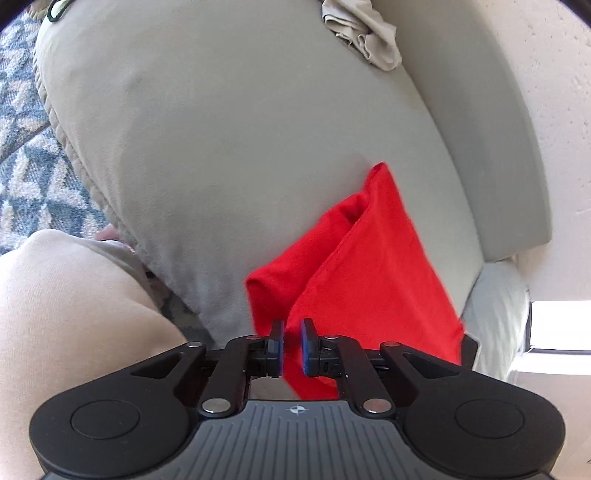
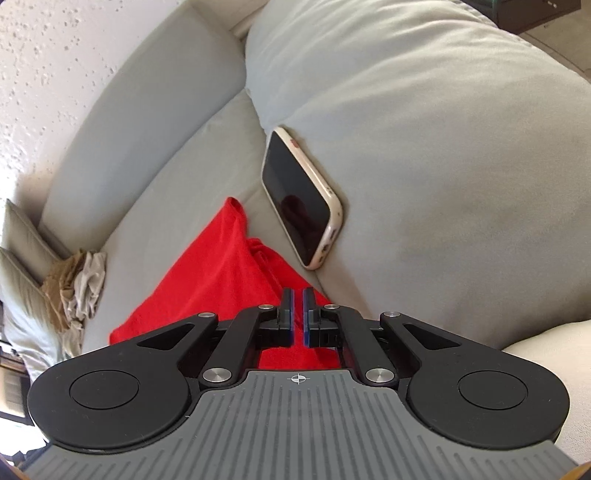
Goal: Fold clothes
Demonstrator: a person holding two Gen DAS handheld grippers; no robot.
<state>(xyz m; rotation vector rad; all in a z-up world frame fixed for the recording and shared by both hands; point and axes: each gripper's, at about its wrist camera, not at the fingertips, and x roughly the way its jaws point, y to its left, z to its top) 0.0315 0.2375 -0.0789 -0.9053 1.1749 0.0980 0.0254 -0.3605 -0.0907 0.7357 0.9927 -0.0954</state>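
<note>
Left side first: the left tool (image 1: 291, 345) has its jaws close together but with a visible slit between the pads, and a thin edge of the red shirt (image 1: 354, 273) runs right through that slit. I can't tell if the pads are actually pinching it or just sitting either side.

The shirt itself lies on the grey sofa (image 1: 221, 147), already doubled over once, with one corner pointing toward the backrest. There's a crumpled beige cloth (image 1: 364, 35) well off at the far end of the seat, and a patterned rug (image 1: 22, 155) on the floor to the left.

Moving right: the right tool (image 2: 298, 317) is nearly closed, pads almost meeting, and it sits low over the near edge of the shirt (image 2: 218, 273). Looks like it has fabric nipped in there, but the contact spot is hidden by the fingers. A phone (image 2: 299, 199) leans against the cushion (image 2: 424, 129) just beside the shirt.

Handling-wise I'd guess thin jersey: light, floppy, no stiffness, sags the moment you lift it. Best grabbed at corners or along the hem, both layers together, so the fold doesn't slide apart.
</note>
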